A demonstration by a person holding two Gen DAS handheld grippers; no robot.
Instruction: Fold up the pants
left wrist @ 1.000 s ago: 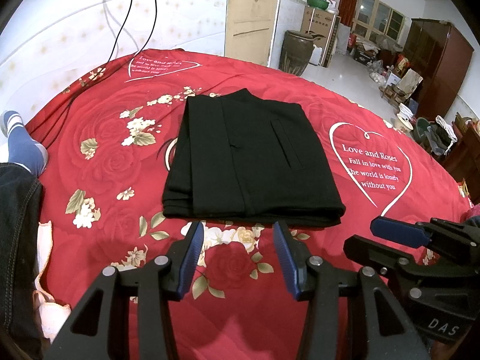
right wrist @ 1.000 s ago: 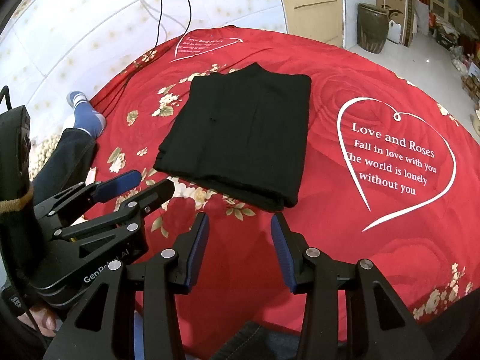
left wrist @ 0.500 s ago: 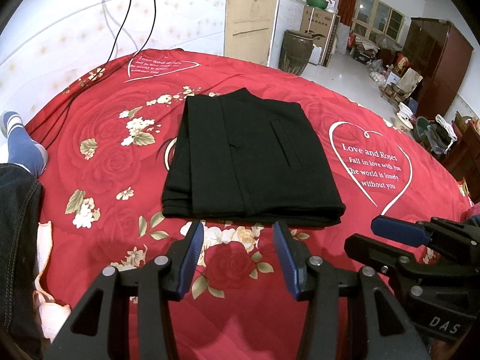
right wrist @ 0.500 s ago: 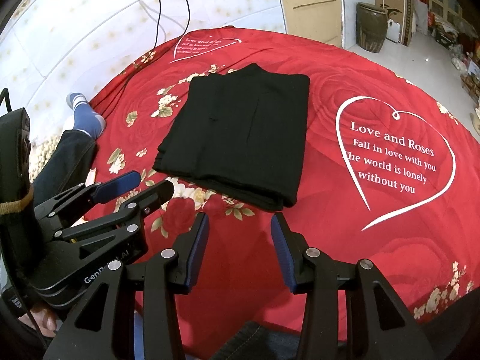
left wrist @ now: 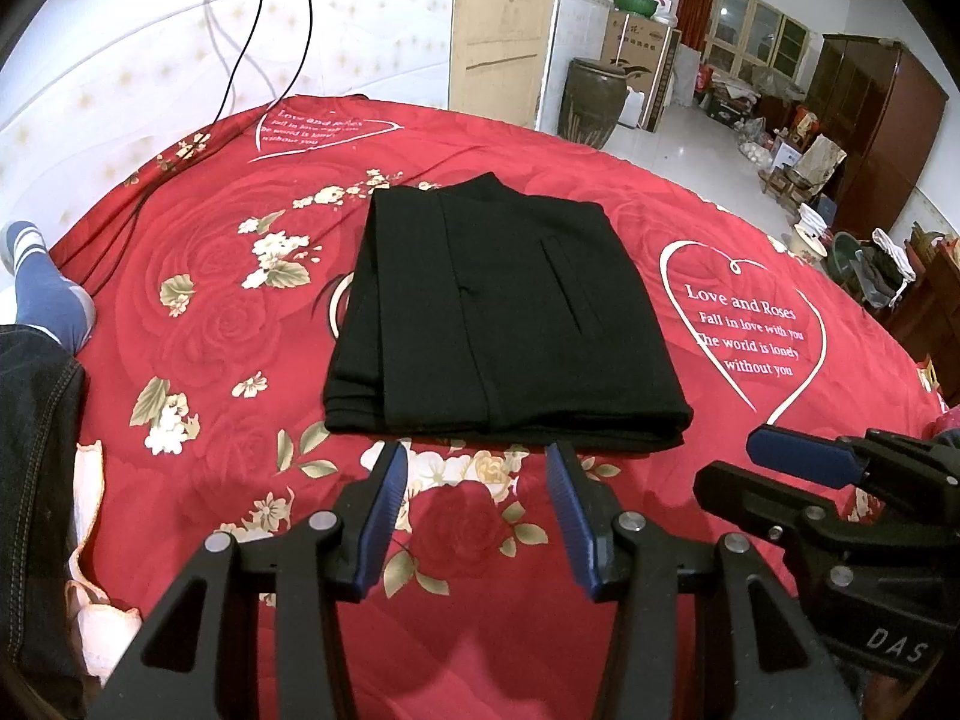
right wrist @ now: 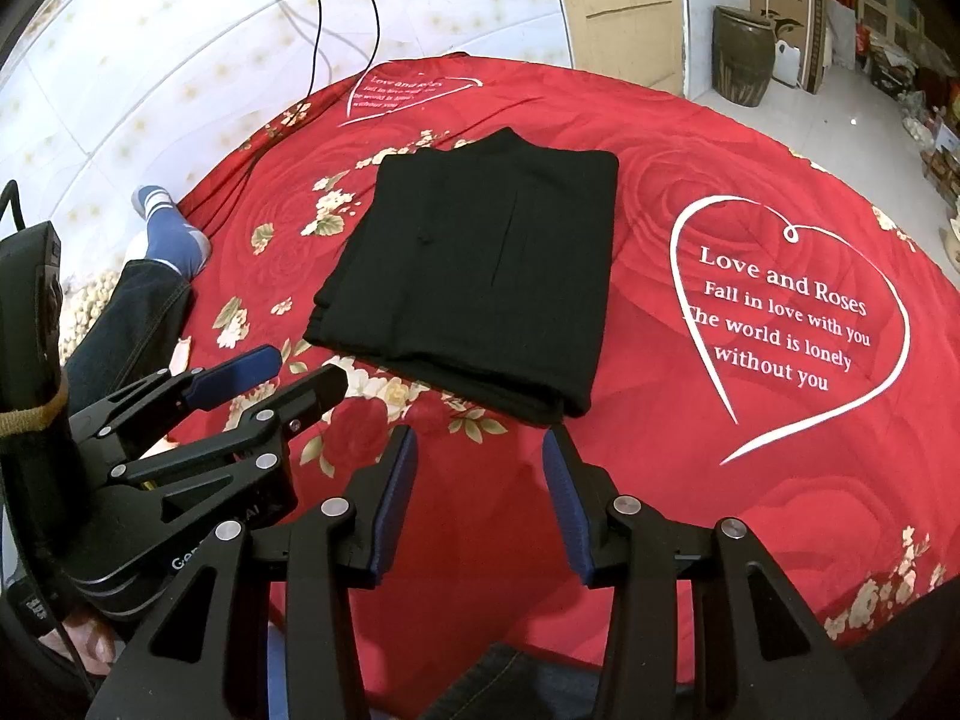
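The black pants (left wrist: 498, 312) lie folded into a flat rectangle on the red rose bedspread (left wrist: 198, 324); they also show in the right wrist view (right wrist: 480, 282). My left gripper (left wrist: 477, 468) is open and empty, just short of the pants' near edge. My right gripper (right wrist: 477, 456) is open and empty, near the pants' near right corner. In the left wrist view the right gripper (left wrist: 780, 471) shows at the right, and in the right wrist view the left gripper (right wrist: 282, 375) shows at the left.
A person's jeans leg and blue sock (left wrist: 42, 300) lie at the left of the bedspread. Black cables (left wrist: 264, 72) trail from the white wall onto the far edge. A brown jar (left wrist: 591, 96), boxes and a dark wardrobe (left wrist: 870, 132) stand beyond the bed.
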